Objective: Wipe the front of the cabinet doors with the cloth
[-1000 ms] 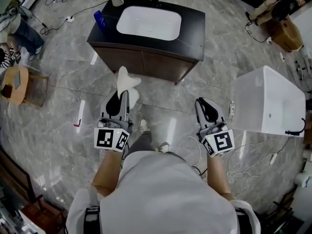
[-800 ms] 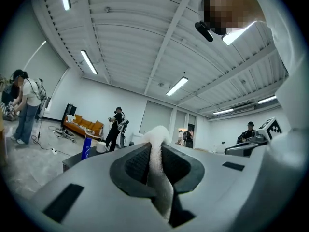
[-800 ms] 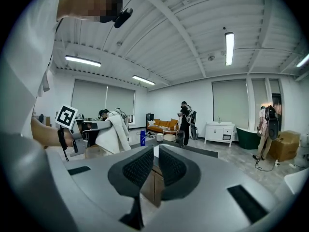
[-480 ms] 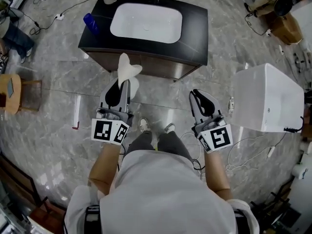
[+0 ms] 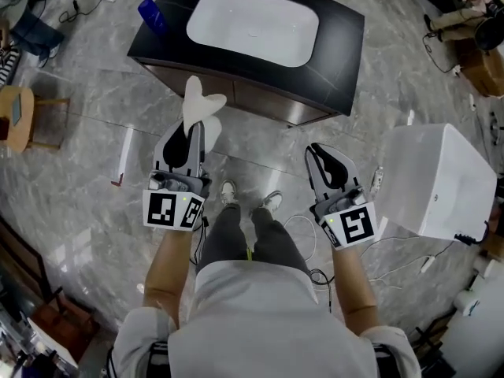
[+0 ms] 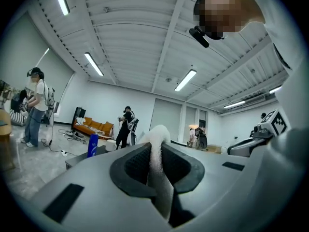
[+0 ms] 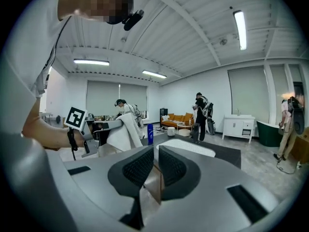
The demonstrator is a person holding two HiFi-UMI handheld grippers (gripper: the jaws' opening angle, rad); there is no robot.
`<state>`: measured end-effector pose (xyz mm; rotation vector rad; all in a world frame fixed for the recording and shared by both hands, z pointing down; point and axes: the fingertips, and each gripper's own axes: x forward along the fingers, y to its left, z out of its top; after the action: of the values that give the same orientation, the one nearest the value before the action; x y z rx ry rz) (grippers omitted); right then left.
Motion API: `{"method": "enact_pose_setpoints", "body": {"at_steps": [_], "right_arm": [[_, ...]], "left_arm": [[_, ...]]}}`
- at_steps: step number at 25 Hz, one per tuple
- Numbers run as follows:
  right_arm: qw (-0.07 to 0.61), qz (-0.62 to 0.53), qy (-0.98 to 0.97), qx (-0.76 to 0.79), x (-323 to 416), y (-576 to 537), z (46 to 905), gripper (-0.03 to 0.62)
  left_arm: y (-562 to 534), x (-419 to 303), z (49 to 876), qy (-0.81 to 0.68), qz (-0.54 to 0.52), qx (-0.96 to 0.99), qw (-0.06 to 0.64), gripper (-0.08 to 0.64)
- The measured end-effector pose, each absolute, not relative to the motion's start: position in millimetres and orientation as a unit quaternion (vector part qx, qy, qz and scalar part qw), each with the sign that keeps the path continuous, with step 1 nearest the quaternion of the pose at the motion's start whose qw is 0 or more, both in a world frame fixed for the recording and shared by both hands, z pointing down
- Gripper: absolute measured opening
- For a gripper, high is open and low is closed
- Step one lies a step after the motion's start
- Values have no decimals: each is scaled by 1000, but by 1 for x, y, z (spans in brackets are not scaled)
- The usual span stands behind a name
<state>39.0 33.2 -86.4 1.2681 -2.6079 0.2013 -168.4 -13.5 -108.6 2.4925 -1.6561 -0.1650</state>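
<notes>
A dark vanity cabinet with a white sink (image 5: 252,26) stands ahead of me, its brown door fronts (image 5: 268,102) facing me. My left gripper (image 5: 193,126) is shut on a white cloth (image 5: 197,101) that sticks up past its tips, just short of the doors. In the left gripper view the cloth (image 6: 157,149) is pinched between the jaws. My right gripper (image 5: 323,152) hovers over the floor to the right, shut with nothing in it. The right gripper view shows its jaws (image 7: 155,166) nearly touching, the cloth (image 7: 120,129) at left and the cabinet top (image 7: 212,151) ahead.
A blue bottle (image 5: 151,14) stands on the cabinet's left corner. A white box-shaped tub (image 5: 437,179) sits on the floor at right, with cables (image 5: 394,242) beside it. A wooden stool (image 5: 16,116) is at far left. Several people stand in the background room.
I have stepped toward the cabinet, which now sits closer and more to the right in view. Both grippers keep their pose; the cloth stays in the left one.
</notes>
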Motion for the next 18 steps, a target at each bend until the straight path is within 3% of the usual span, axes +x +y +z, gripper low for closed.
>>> {"method": "enact_pose_setpoints", "body": {"at_steps": [18], "right_arm": [[91, 65, -900, 421, 22, -33, 206, 55]], "left_arm": [[-81, -163, 147, -551, -85, 830, 34, 57]]}}
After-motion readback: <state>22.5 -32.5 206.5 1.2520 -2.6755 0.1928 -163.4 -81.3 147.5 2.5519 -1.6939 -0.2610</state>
